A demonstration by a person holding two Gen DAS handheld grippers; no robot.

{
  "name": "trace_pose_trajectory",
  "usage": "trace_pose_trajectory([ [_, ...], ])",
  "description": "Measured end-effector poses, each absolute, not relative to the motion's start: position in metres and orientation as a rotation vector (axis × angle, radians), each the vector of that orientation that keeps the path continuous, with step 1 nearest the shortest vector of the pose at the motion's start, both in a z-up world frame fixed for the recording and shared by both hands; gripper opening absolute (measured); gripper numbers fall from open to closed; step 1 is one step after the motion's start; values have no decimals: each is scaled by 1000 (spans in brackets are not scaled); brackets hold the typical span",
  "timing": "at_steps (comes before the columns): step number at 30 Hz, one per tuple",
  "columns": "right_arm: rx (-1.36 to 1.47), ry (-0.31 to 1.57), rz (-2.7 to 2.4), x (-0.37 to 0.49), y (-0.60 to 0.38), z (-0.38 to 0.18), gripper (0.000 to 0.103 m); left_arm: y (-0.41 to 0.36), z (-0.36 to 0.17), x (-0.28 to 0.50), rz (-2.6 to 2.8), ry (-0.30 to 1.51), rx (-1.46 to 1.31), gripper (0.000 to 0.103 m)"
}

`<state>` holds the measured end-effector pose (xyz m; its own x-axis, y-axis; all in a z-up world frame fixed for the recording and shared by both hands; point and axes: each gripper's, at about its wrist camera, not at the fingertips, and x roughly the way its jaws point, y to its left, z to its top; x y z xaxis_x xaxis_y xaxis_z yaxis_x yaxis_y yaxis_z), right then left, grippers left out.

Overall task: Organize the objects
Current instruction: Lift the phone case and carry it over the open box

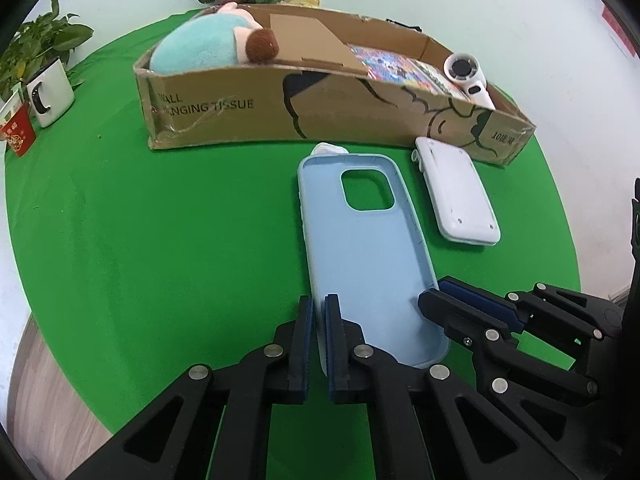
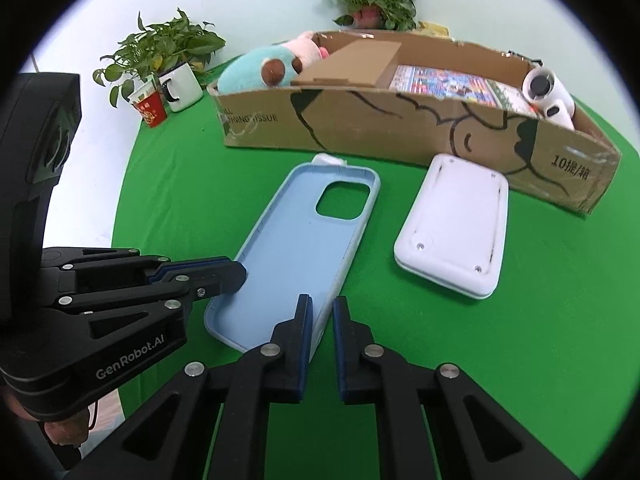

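Phone case (image 1: 360, 248), light blue, lies inside-up on the green cloth (image 1: 160, 220) mid-frame, in front of the cardboard box (image 1: 320, 108). Both tongs are clamped on its near end: the left gripper (image 1: 319, 312) on one side wall, the right gripper (image 2: 321, 312) on the other. A white flat device (image 2: 456, 224) sits just beside the case. Only the right wrist view catches "GenRobot.AI" on the left gripper's body and both potted plants together; a plush toy (image 2: 248, 68) and white fan (image 2: 546, 92) lie in the box.

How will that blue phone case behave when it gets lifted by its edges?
The phone case looks like a thin, empty shell, so probably light and somewhat bendy. With both grippers pinching opposite rims, it may flex or twist slightly.
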<state>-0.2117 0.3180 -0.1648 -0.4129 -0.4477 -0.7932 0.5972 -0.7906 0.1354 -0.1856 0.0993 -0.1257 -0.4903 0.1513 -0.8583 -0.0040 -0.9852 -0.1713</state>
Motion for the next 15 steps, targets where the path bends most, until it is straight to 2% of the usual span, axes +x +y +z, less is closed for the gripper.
trace_pose_trajectory([
  [15, 929, 179, -2317, -205, 333, -103, 9, 113, -41, -175, 2772, -175, -1223, 2],
])
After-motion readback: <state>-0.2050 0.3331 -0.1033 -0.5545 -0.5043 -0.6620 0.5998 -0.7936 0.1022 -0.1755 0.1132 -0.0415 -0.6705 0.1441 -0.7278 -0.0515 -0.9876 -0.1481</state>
